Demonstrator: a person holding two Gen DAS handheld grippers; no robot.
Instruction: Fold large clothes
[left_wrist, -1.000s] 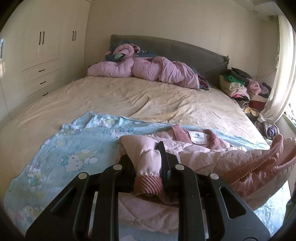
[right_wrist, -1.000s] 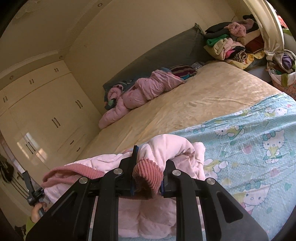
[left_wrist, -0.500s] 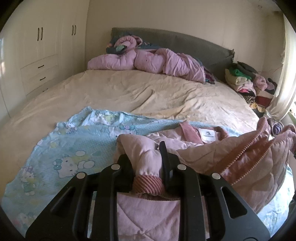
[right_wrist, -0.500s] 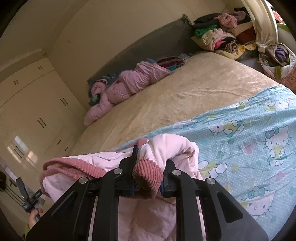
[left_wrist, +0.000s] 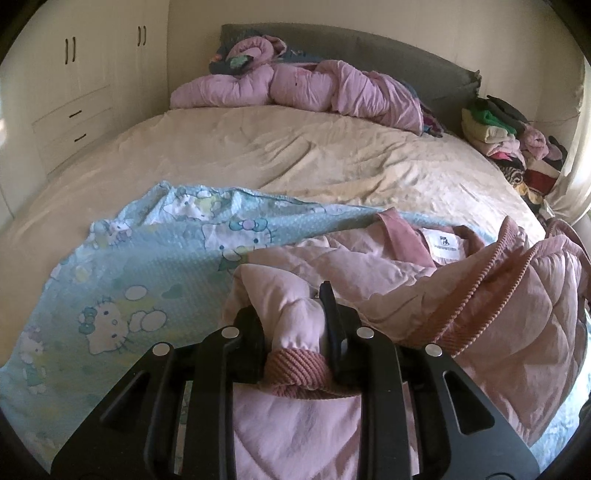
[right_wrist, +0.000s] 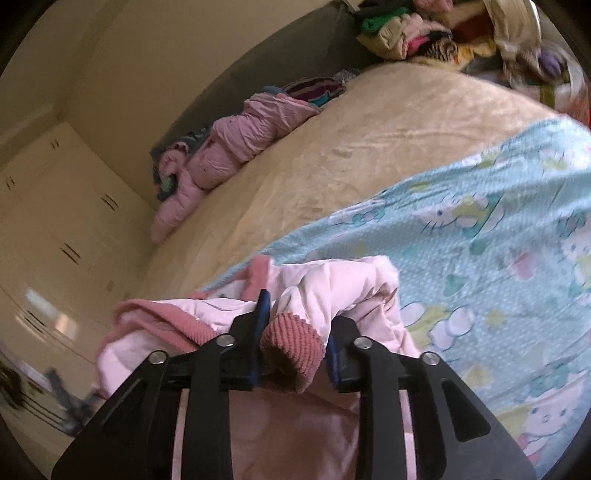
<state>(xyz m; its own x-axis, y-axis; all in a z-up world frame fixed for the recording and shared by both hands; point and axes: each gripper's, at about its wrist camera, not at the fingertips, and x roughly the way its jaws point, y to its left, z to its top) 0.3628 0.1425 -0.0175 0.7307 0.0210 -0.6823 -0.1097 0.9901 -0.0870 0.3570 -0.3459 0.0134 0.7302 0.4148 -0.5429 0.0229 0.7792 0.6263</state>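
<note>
Jacket (left_wrist: 369, 273), pink and padded, lies on the blue sheet (left_wrist: 155, 295) at the bed's near end, left gripper (left_wrist: 291, 325) clamping one ribbed cuff, right gripper (right_wrist: 295, 332) opening around the other; lay both sleeves flat across the jacket's body before letting go.

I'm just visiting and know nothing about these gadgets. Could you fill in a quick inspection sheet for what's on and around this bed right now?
Surface: bed with a cream cover; a blue cartoon-cat sheet lies over its near part.
Job's things: pink padded jacket on the sheet, partly folded, label showing.
Clutter: pink quilt bunched by the headboard; clothes pile beside the bed.
Grippers: left gripper shut on a ribbed sleeve cuff; right gripper opening, the other cuff between its jaws.
Cables: nothing seen.
Surroundings: cream wardrobe with drawers, curtain.
</note>
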